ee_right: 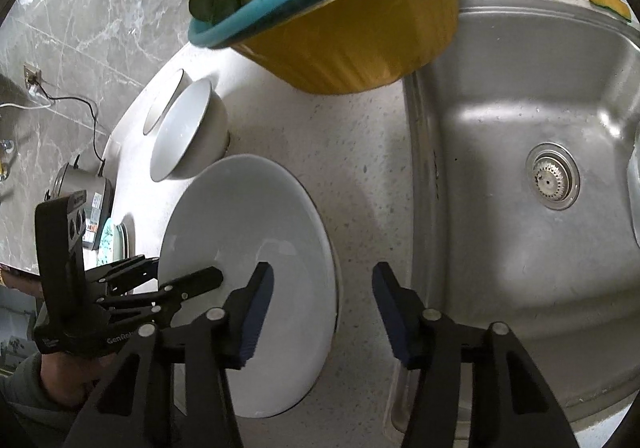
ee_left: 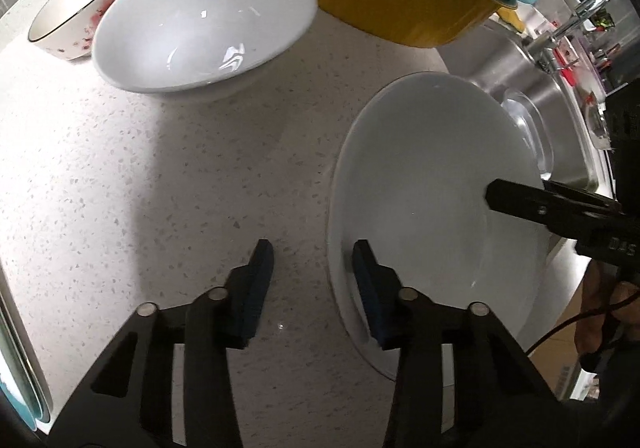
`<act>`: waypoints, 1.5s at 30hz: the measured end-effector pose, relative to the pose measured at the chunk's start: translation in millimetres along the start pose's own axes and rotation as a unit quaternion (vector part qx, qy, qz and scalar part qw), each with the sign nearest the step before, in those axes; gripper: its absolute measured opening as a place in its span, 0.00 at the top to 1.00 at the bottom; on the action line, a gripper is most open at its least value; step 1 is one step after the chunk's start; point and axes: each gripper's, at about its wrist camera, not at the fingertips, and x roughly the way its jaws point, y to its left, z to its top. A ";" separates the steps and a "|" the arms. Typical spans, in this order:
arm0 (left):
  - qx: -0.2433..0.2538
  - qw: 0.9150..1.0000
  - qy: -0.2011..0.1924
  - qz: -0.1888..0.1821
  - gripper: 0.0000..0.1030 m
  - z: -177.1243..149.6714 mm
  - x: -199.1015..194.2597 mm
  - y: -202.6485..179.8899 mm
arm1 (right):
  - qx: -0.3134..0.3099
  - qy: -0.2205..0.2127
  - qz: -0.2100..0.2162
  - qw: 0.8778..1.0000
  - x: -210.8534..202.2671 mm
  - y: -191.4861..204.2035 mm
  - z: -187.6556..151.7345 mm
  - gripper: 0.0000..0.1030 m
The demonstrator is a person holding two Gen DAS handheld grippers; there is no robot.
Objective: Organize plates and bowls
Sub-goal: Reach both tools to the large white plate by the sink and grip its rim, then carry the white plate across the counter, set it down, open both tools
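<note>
Jaws of the left gripper [ee_left: 313, 248] stand apart, its right finger over the near rim of the white plate [ee_left: 424, 184] on the countertop [ee_left: 160, 188]. The right gripper [ee_right: 323, 272] is open too, straddling the plate's edge beside the sink [ee_right: 520, 108]. Ahead of the left gripper sit a white bowl [ee_left: 204, 24] and a patterned bowl [ee_left: 84, 4], touching.
</note>
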 end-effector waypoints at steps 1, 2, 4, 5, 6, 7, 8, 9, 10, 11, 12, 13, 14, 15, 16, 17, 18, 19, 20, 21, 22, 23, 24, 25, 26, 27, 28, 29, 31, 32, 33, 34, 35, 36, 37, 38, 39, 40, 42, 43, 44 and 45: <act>0.003 1.000 -0.001 -0.003 0.73 1.3 1.6 -4.1 | 0.000 0.002 -0.003 1.000 1.3 -0.1 0.0 0.55; 0.010 1.000 -0.002 -0.005 0.76 2.1 2.1 -7.6 | 0.001 0.005 -0.006 1.000 2.8 -0.3 0.0 0.61; 0.021 1.000 -0.004 -0.010 0.87 3.0 3.6 -14.8 | -0.001 0.012 -0.018 1.000 6.4 0.3 -0.3 0.76; 0.024 1.000 -0.004 -0.013 0.90 4.3 5.6 -19.4 | -0.001 0.014 -0.021 1.000 7.4 0.3 -0.2 0.85; 0.026 1.000 -0.005 -0.012 0.91 4.8 5.3 -20.7 | -0.001 0.018 -0.024 1.000 8.7 1.1 -0.4 0.88; 0.026 1.000 -0.005 -0.012 0.91 5.9 5.5 -21.4 | -0.002 0.019 -0.027 0.999 9.0 2.3 -0.7 0.89; 0.024 1.000 -0.006 -0.014 0.91 6.7 6.0 -21.4 | -0.005 0.020 -0.032 0.999 9.4 3.5 -1.0 0.89; 0.021 1.000 -0.006 -0.016 0.91 7.2 6.2 -21.2 | -0.007 0.020 -0.035 0.999 9.7 4.7 -2.0 0.89; 0.019 1.000 -0.008 -0.016 0.92 7.6 6.3 -21.1 | -0.009 0.021 -0.038 0.999 10.2 6.0 -2.2 0.89; 0.017 1.000 -0.008 -0.017 0.92 7.5 5.8 -20.7 | -0.010 0.022 -0.040 0.999 10.4 7.3 -2.5 0.89; 0.017 1.000 -0.008 -0.017 0.92 7.4 5.6 -20.8 | -0.011 0.022 -0.041 0.999 10.3 8.2 -3.2 0.89; 0.017 1.000 -0.009 -0.016 0.92 6.9 5.5 -21.2 | -0.011 0.022 -0.043 0.999 10.6 9.1 -3.5 0.89; 0.016 1.000 -0.010 -0.016 0.92 5.9 5.5 -22.3 | -0.011 0.022 -0.044 0.999 11.0 9.7 -3.8 0.90; 0.015 1.000 -0.010 -0.016 0.92 4.6 5.0 -21.6 | -0.012 0.023 -0.045 0.999 11.4 10.5 -3.7 0.90; 0.014 1.000 -0.012 -0.016 0.92 3.4 4.1 -20.4 | -0.011 0.023 -0.046 0.999 12.0 11.6 -4.5 0.90; 0.012 1.000 -0.015 -0.016 0.92 2.4 2.9 -19.7 | -0.011 0.024 -0.046 0.999 12.4 12.9 -5.5 0.90; 0.011 1.000 -0.016 -0.016 0.93 1.6 1.7 -18.1 | -0.012 0.024 -0.047 0.999 12.8 14.7 -6.6 0.90; 0.011 1.000 -0.018 -0.015 0.93 0.5 0.1 -15.8 | -0.012 0.025 -0.047 0.998 13.7 16.3 -7.9 0.91; 0.009 1.000 -0.020 -0.014 0.93 -0.7 -1.7 -14.2 | -0.011 0.027 -0.047 0.998 14.7 17.9 -9.1 0.91; 0.007 1.000 -0.021 -0.014 0.94 -1.7 -3.3 -12.1 | -0.011 0.028 -0.047 0.998 15.3 18.2 -8.7 0.91; 0.004 1.000 -0.023 -0.015 0.94 -3.3 -5.5 -9.3 | -0.011 0.031 -0.045 0.998 16.3 20.0 -9.9 0.91; 0.000 1.000 -0.025 -0.015 0.94 -5.4 -8.1 -6.8 | -0.010 0.032 -0.043 0.999 16.3 20.3 -10.3 0.91; -0.003 0.999 -0.027 -0.016 0.94 -8.4 -11.5 -2.8 | -0.008 0.033 -0.040 0.999 16.3 22.2 -11.3 0.91; -0.006 0.999 -0.029 -0.016 0.94 -10.6 -14.4 0.1 | -0.008 0.034 -0.038 0.999 16.2 24.4 -12.1 0.92; -0.007 0.999 -0.031 -0.015 0.94 -13.7 -17.2 3.6 | -0.009 0.034 -0.037 0.999 16.2 26.8 -12.7 0.92; -0.010 0.999 -0.032 -0.014 0.94 -16.5 -20.1 6.7 | -0.011 0.035 -0.036 0.999 16.2 31.0 -13.5 0.92; -0.014 0.999 -0.035 -0.012 0.94 -20.2 -24.7 10.3 | -0.012 0.036 -0.034 0.999 16.3 34.2 -13.8 0.91; -0.017 0.999 -0.037 -0.012 0.94 -24.6 -30.3 17.4 | -0.013 0.039 -0.032 0.999 16.4 37.2 -13.9 0.91; -0.023 0.999 -0.040 -0.010 0.94 -31.9 -38.0 25.3 | -0.018 0.042 -0.029 0.999 17.2 46.6 -15.0 0.91; -0.028 0.999 -0.042 -0.009 0.94 -36.9 -43.0 31.9 | -0.020 0.044 -0.027 0.998 18.3 50.6 -15.6 0.91; -0.033 0.999 -0.043 -0.009 0.94 -42.1 -48.2 39.2 | -0.021 0.046 -0.026 0.998 19.1 55.6 -16.2 0.91; -0.036 0.998 -0.044 -0.009 0.94 -45.9 -52.6 45.7 | -0.026 0.048 -0.025 0.998 20.5 63.2 -16.8 0.91; -0.038 0.998 -0.045 -0.009 0.94 -50.4 -56.9 50.9 | -0.028 0.049 -0.024 0.998 21.0 67.0 -17.1 0.91; -0.041 0.998 -0.047 -0.007 0.94 -54.9 -62.0 58.1 | -0.029 0.050 -0.022 0.998 23.1 74.6 -17.7 0.91; -0.042 0.998 -0.048 -0.007 0.94 -59.1 -68.2 67.0 | -0.031 0.051 -0.020 0.998 24.4 79.6 -18.5 0.91; -0.044 0.998 -0.049 -0.008 0.94 -62.3 -71.5 73.5 | -0.033 0.052 -0.019 0.998 25.5 84.6 -19.6 0.91; -0.046 0.998 -0.050 -0.009 0.94 -66.1 -75.0 81.4 | -0.034 0.053 -0.019 0.998 27.6 91.0 -20.3 0.91; -0.048 0.998 -0.051 -0.010 0.94 -69.1 -77.7 88.1 | -0.036 0.053 -0.019 0.998 30.1 98.5 -21.2 0.91; -0.053 0.997 -0.050 -0.012 0.94 -76.4 -83.8 103.3 | -0.039 0.056 -0.020 0.997 36.0 112.6 -22.5 0.91; -0.054 0.997 -0.049 -0.012 0.94 -81.5 -88.5 113.7 | -0.039 0.058 -0.020 0.997 39.0 118.7 -23.0 0.91; -0.055 0.997 -0.049 -0.011 0.94 -84.3 -89.8 119.4 | -0.040 0.060 -0.020 0.997 41.5 124.2 -24.0 0.91; -0.056 0.997 -0.048 -0.011 0.94 -86.7 -90.6 126.0 | -0.042 0.063 -0.020 0.997 46.1 133.0 -24.6 0.91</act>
